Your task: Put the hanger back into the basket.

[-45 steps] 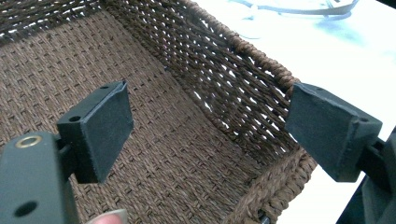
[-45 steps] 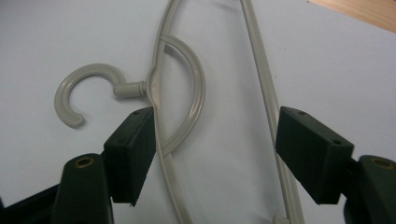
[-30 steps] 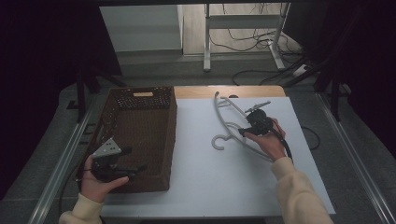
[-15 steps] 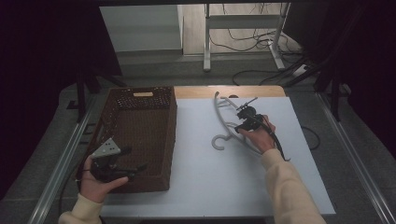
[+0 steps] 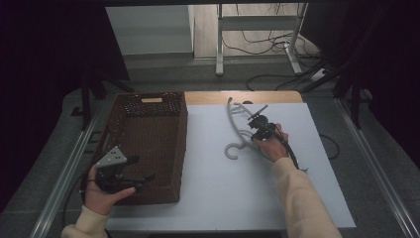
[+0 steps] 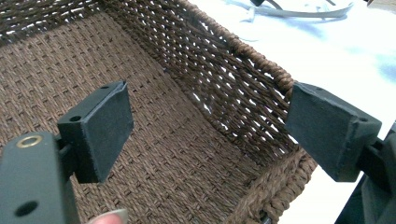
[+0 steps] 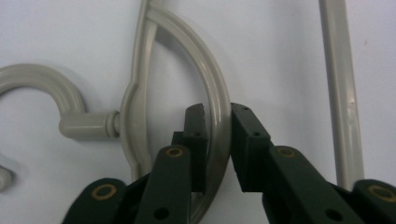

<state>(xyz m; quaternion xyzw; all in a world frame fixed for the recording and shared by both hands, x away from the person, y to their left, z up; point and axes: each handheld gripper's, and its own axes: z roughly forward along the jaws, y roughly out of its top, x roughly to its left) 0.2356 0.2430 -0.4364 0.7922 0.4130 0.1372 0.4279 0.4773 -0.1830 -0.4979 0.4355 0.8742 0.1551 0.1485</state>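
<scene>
Grey plastic, curved and slim, is what we are gripping: the pale grey plastic clothes hanger [image 5: 236,130] is lying flat on the white tabletop [image 5: 213,188], at about two o'clock from the table's middle, well apart from the brown woven wicker basket [image 5: 148,144] at nine o'clock. Our right gripper [image 7: 217,140] is closing its jaws, and in the right gripper view they are clenching one curved bar of the hanger near its hook. Our left gripper [image 5: 148,176] is waiting over the basket's near corner at seven o'clock, jaws spread wide with nothing between them. To do this pick-up well, we are judging that the pads should be sitting squarely across the bar, since a thin, smooth rod may be twisting or slipping out. Lifting slowly and keeping the hanger level should be helping, as the long arms could be swinging and catching the basket rim.
</scene>
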